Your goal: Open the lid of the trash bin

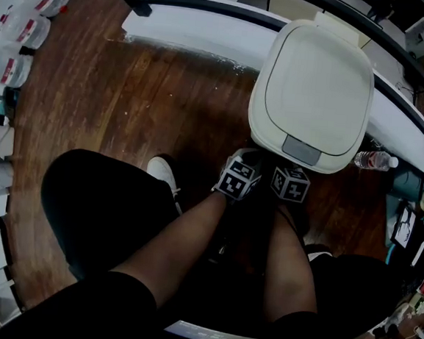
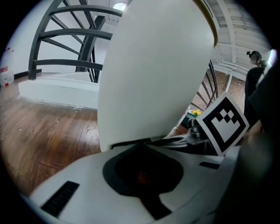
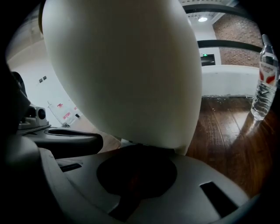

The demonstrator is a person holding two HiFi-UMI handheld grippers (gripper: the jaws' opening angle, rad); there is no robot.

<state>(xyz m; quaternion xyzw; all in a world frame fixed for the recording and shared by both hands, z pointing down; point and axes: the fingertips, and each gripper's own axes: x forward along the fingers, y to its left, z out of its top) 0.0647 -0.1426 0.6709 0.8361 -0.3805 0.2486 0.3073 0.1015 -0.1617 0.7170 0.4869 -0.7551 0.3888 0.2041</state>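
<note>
Cream bin [image 2: 148, 65] on wood floor [image 1: 128, 113], its lid [image 1: 315, 82] down, upper right in the head view. Left gripper [image 2: 140, 143] and right gripper [image 3: 135, 146], both clenched empty, nose against its front wall. A bottle [image 1: 375, 161] stands at its right.

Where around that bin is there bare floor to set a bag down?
Widest: the wooden floor left of the trash bin, up to the white ledge. Crowded in front: left gripper, right gripper and the person's legs. A water bottle takes the narrow strip to its right.
</note>
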